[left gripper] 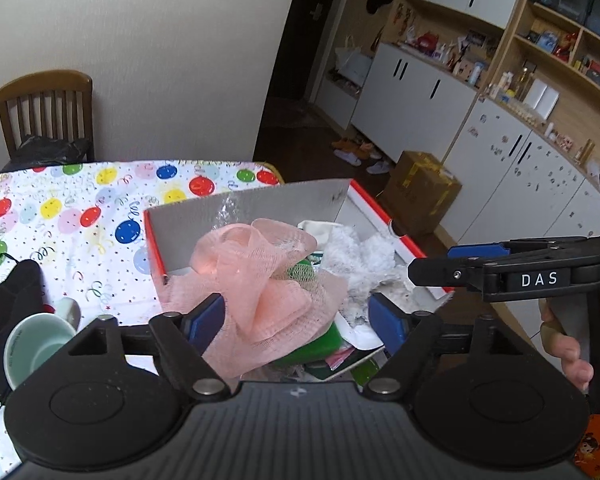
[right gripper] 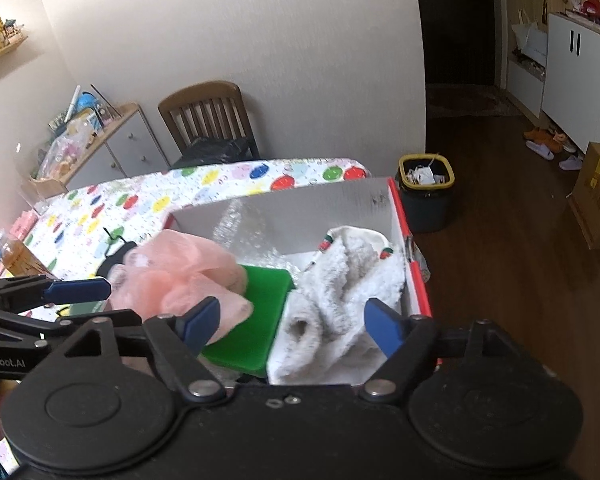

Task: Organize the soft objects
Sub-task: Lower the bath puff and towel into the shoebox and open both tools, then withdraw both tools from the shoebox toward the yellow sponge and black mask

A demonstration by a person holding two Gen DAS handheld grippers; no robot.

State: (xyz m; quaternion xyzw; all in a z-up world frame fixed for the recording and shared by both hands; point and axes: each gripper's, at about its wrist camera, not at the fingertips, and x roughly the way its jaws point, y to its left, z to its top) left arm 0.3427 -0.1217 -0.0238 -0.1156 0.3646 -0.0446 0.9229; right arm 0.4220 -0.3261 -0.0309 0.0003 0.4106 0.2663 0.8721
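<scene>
Two spread grippers, left gripper (left gripper: pixel 296 320) and right gripper (right gripper: pixel 292 326), gripping nothing, red-edged box (left gripper: pixel 412 246) holding pink mesh pouf (left gripper: pixel 256 280), perhaps a green sponge (right gripper: pixel 260 312), white towel (right gripper: pixel 348 280), balloon-print tablecloth (left gripper: pixel 80 208), wooden chair (right gripper: pixel 208 116), dark wood floor (right gripper: pixel 500 260).

box (right gripper: pixel 284 208): on the table (left gripper: pixel 100 208), at its right edge, open on top
puff (left gripper: pixel 256 280): in the box, left side, lying partly on the sponge
sponge (right gripper: pixel 260 320): in the box, middle, between puff and towel
towel (right gripper: pixel 348 280): in the box, right side, up against the right wall
mug (left gripper: pixel 40 344): on the table left of the box, tipped on its side
mask (left gripper: pixel 16 292): on the table, right by the mug
chair (right gripper: pixel 208 120): behind the table, against the wall
bin (right gripper: pixel 426 192): on the floor, right of the table
cabinets (left gripper: pixel 420 96): far right, along the wall
</scene>
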